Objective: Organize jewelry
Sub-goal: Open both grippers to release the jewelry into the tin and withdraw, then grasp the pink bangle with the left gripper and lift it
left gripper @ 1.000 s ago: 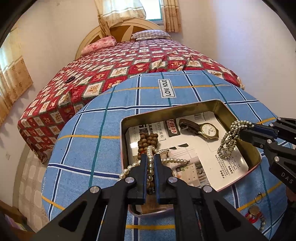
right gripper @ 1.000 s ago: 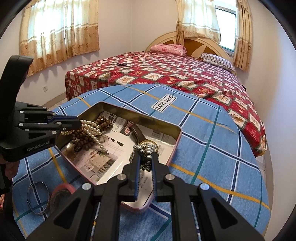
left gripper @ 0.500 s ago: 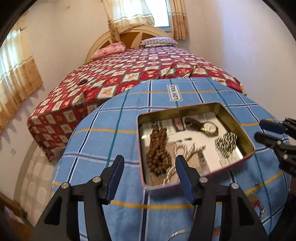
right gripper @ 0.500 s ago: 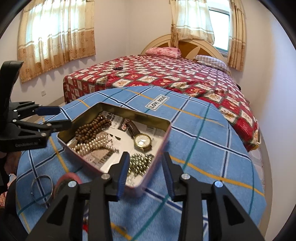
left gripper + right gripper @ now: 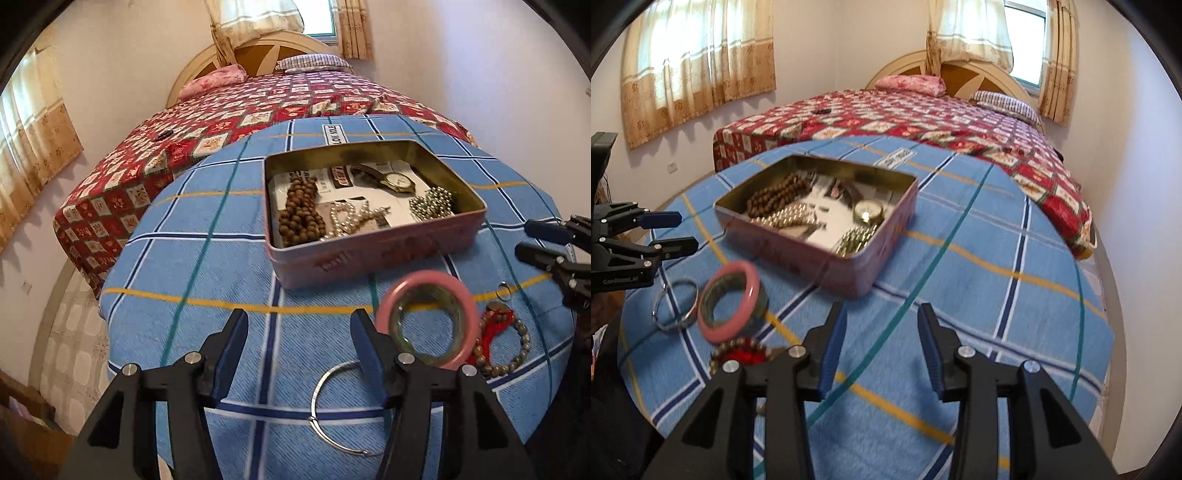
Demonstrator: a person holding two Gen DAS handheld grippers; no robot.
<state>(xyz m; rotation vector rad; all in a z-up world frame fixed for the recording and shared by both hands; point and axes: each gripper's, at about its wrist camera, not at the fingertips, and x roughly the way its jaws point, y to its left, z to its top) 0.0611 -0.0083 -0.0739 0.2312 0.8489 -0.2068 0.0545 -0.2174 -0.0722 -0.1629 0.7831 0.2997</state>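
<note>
The left tool [image 5: 298, 334] hovers low over the near part of the table [image 5: 207, 266], pointing toward the tin; its two fingers stand wide apart and hold nothing. The right tool [image 5: 881, 338] hangs over the blue checked cloth, also wide apart and empty. The pink tin box [image 5: 373, 254] stands in the middle of the table and holds brown wooden beads [image 5: 301, 216], a pearl necklace [image 5: 351, 218], a silver bead chain [image 5: 432, 203] and a wristwatch [image 5: 397, 181]. Near the tin, on the cloth, lie a pink bangle [image 5: 428, 317] with a green bangle [image 5: 406, 338] inside it, a silver bracelet [image 5: 325, 413] and a bead bracelet with red tassel [image 5: 498, 339].
</note>
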